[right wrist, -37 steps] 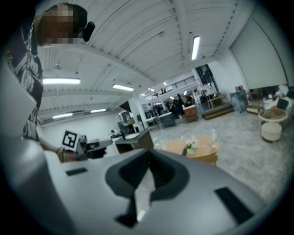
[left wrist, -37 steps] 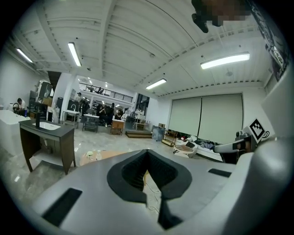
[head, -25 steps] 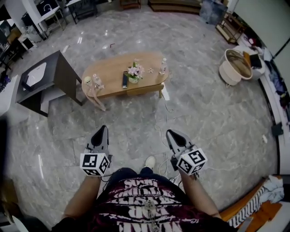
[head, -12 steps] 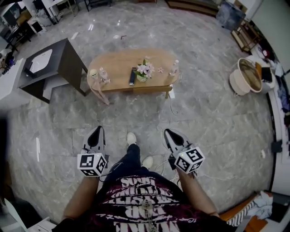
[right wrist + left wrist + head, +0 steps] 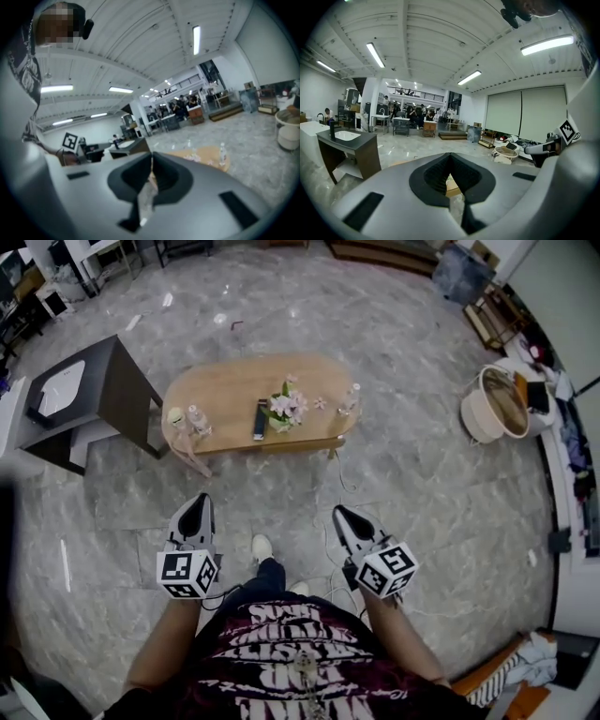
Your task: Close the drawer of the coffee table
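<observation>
The oval wooden coffee table (image 5: 234, 390) stands on the marble floor ahead of me. Its drawer front (image 5: 292, 442) shows as a pale strip under the near edge, and how far out it sits is too small to tell. On the top are a flower vase (image 5: 285, 410), a dark remote (image 5: 260, 418) and small bottles (image 5: 352, 399). My left gripper (image 5: 197, 501) and right gripper (image 5: 337, 511) are both shut and empty, held side by side well short of the table. In the right gripper view the table (image 5: 210, 156) lies beyond the shut right gripper (image 5: 151, 159). The left gripper (image 5: 450, 157) is closed too.
A dark stand with a white basin (image 5: 70, 395) sits left of the table. A round white basket (image 5: 492, 395) is at the right. Thin cables (image 5: 330, 526) trail on the floor between me and the table. My shoe (image 5: 262, 547) is below the grippers. Desks and people fill the far room.
I have stepped forward across the floor toward the table, and one foot has swung ahead. Both grippers travelled along with me and stayed shut.
</observation>
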Motion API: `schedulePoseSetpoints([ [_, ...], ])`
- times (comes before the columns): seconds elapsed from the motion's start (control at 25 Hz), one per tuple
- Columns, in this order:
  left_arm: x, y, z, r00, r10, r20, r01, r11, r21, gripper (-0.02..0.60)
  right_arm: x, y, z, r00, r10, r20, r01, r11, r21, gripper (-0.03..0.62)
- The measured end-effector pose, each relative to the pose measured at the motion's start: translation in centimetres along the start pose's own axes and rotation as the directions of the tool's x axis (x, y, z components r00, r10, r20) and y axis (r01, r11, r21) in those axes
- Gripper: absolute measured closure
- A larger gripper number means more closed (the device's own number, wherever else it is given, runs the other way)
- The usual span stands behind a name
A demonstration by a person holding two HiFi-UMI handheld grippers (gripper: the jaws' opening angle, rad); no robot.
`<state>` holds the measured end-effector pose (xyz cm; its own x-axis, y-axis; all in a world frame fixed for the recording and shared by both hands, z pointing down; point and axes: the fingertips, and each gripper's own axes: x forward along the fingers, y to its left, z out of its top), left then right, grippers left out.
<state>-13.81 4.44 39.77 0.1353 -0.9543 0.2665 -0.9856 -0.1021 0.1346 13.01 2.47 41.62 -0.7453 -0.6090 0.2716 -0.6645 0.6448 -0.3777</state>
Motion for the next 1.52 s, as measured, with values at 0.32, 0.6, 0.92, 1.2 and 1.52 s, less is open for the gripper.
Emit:
schedulePoseSetpoints([
  [0.32, 7.7, 2.9, 3.4, 0.996, -0.084, 0.039, 0.085, 0.996, -0.012, 0.560, 5.8, -1.2, 4.6, 0.999, -0.050, 0.019, 0.050, 0.998, -0.033, 0.559],
  [0.6, 11.2, 4.6, 3.1, 0.992, -0.123, 0.022, 0.124, 0.992, -0.036, 0.560, 7.8, -1.5, 5.1, 0.997, -0.083, 0.000, 0.083, 0.995, -0.046, 0.559],
  [0.92, 14.3, 4.7, -0.4, 0.987, -0.149, -0.064, 0.146, 0.988, -0.055, 0.560, 8.1, -5.4, 4.3, 0.990, -0.135, -0.026, 0.135, 0.991, 0.013, 0.559],
  [1.2, 18.1, 4.7, -3.7, 0.974, -0.115, -0.194, 0.113, 0.993, -0.020, 0.561, 10.1, -12.8, 3.6, 0.985, -0.157, -0.072, 0.162, 0.984, 0.070, 0.559],
  [1.52, 24.8, 2.2, -7.0, 0.930, -0.130, -0.345, 0.138, 0.990, -0.001, 0.560, 13.8, -23.0, 3.6, 0.989, -0.111, -0.099, 0.117, 0.991, 0.062, 0.559],
])
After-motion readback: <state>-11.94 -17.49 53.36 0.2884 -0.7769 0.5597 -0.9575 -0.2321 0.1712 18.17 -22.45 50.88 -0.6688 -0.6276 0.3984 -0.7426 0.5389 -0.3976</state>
